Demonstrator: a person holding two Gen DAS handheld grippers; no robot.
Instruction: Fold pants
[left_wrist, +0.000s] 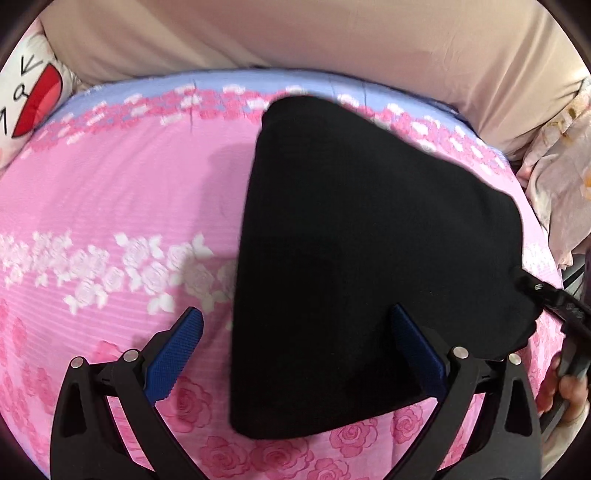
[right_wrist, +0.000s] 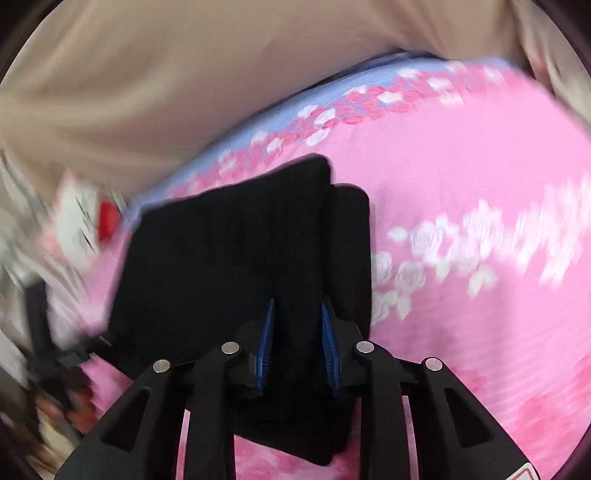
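A: What was nearest the left gripper (left_wrist: 295, 354)?

B: Its own two blue-padded fingers (left_wrist: 173, 354), spread wide and holding nothing. The near edge of the folded black pants (left_wrist: 369, 266) lay between them, closer to the right-hand finger, flat on the pink rose-print bedspread (left_wrist: 110, 192).

A: And the right gripper (right_wrist: 297, 332)?

B: Its jaws were drawn close together, pinching a corner of the pants (right_wrist: 229, 258); black cloth filled the narrow gap between the pads and ran under the fingers. That view was blurred, so finer detail was lost.

A: Where did the pants reach?

B: Ahead of both grippers, a compact stack, with layered edges showing from the right wrist view.

A: Beyond them?

B: The bedspread's lilac border, then beige fabric (left_wrist: 295, 33). Far left of the left gripper sat a white cushion with a red mark (left_wrist: 33, 96).
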